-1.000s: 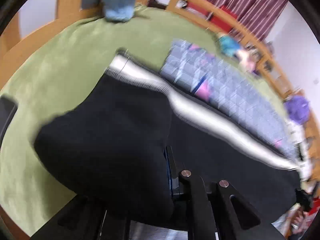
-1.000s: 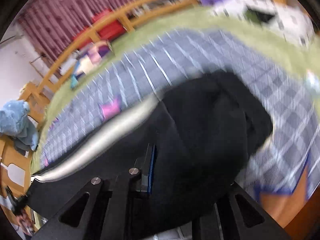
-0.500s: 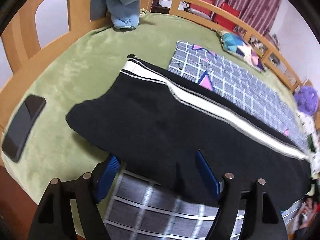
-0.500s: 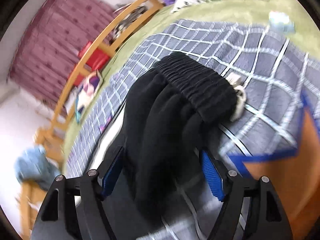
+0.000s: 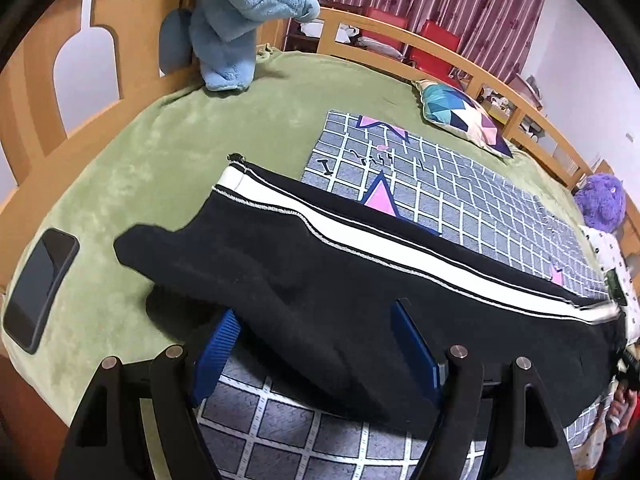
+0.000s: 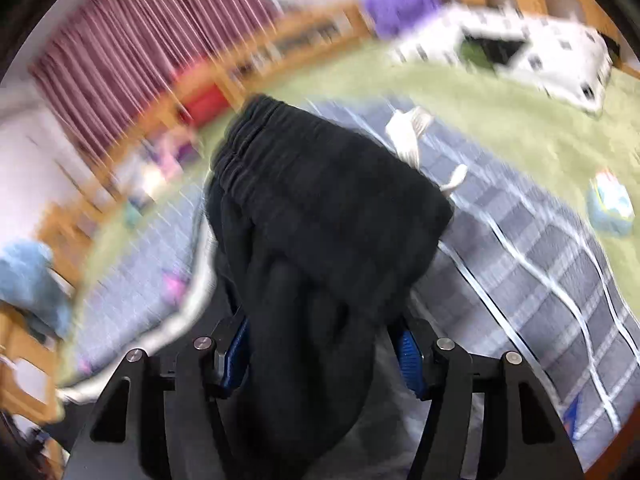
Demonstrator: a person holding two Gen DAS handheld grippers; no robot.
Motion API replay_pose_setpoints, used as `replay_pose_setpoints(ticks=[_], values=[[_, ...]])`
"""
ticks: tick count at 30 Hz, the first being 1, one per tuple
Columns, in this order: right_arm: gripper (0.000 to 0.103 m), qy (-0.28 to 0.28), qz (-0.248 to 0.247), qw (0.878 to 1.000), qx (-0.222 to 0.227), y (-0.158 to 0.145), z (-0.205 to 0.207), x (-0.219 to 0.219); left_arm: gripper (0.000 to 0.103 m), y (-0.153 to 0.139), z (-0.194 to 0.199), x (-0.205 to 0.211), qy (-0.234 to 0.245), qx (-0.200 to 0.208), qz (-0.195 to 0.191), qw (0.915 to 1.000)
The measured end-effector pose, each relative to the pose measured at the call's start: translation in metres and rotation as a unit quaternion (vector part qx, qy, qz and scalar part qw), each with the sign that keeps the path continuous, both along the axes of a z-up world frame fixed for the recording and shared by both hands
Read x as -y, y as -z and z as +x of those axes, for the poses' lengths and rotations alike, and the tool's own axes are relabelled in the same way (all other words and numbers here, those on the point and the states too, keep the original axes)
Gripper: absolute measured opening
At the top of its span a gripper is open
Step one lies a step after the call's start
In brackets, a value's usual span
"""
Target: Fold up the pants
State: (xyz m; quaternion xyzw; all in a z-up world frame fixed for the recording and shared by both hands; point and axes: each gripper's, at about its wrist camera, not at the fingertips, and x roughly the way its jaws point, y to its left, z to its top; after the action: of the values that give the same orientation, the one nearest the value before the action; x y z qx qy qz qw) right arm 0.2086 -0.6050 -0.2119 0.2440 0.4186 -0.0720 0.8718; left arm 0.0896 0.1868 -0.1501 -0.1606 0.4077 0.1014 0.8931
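Note:
Black pants with a white side stripe lie lengthwise across the bed, partly on a grey checked blanket. My left gripper is open, its blue pads either side of the near pants edge by the leg end. In the blurred right wrist view, the elastic waistband and white drawstring bunch up in front of my right gripper, which is open with the pants cloth lying between its pads.
A black phone lies on the green bedcover at the left. A blue plush sits by the wooden headboard. A patterned pillow, a purple plush and a white spotted cloth lie further off.
Both grippers have opened and let go of the pants, which now lie on the bed. Both have drawn back a little; the right view is still moving.

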Motion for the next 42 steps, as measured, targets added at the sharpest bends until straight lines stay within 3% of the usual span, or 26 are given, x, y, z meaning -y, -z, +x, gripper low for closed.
replay_pose_setpoints(ticks=[2,6,10,14,19,24,33,36,37,39,40,42], values=[[0.055,0.007,0.006,0.999,-0.046,0.018,-0.016,0.011,0.075,-0.002,-0.001,-0.004,0.001,0.003,-0.007,1.0000],[0.058,0.036,0.008,0.999,-0.025,0.004,-0.062,0.015,0.075,-0.010,-0.002,-0.016,0.002,0.010,0.003,0.9999],[0.057,0.013,-0.042,0.999,-0.015,-0.028,-0.076,-0.013,0.075,-0.026,-0.003,-0.033,0.000,0.024,0.028,0.9993],[0.062,-0.034,-0.096,0.995,0.009,-0.067,-0.054,-0.069,0.075,-0.043,-0.007,-0.056,-0.015,0.046,0.026,0.9985],[0.062,-0.080,-0.097,0.992,0.017,-0.078,-0.017,-0.126,0.075,-0.030,0.022,-0.063,-0.003,0.029,0.042,0.9987],[0.062,-0.135,-0.113,0.984,0.007,-0.062,0.029,-0.193,0.075,-0.015,0.074,-0.074,0.008,0.004,0.046,0.9989],[0.062,-0.203,-0.159,0.966,-0.017,-0.023,0.077,-0.257,0.075,0.026,0.150,-0.108,-0.015,-0.028,0.046,0.9984],[0.062,-0.225,-0.168,0.960,-0.009,-0.020,0.083,-0.269,0.063,0.049,0.163,-0.115,0.006,-0.061,-0.006,0.9981],[0.062,-0.229,-0.168,0.959,-0.008,-0.019,0.086,-0.270,0.053,0.055,0.164,-0.114,0.018,-0.068,-0.015,0.9974],[0.062,-0.242,-0.167,0.956,-0.010,-0.015,0.091,-0.276,0.042,0.061,0.160,-0.108,0.016,-0.072,0.012,0.9972],[0.062,-0.251,-0.168,0.953,-0.015,-0.012,0.095,-0.279,0.031,0.062,0.157,-0.105,0.018,-0.069,0.029,0.9971],[0.062,-0.256,-0.179,0.950,-0.011,-0.010,0.101,-0.285,0.024,0.059,0.150,-0.101,0.032,-0.061,0.040,0.9968]])
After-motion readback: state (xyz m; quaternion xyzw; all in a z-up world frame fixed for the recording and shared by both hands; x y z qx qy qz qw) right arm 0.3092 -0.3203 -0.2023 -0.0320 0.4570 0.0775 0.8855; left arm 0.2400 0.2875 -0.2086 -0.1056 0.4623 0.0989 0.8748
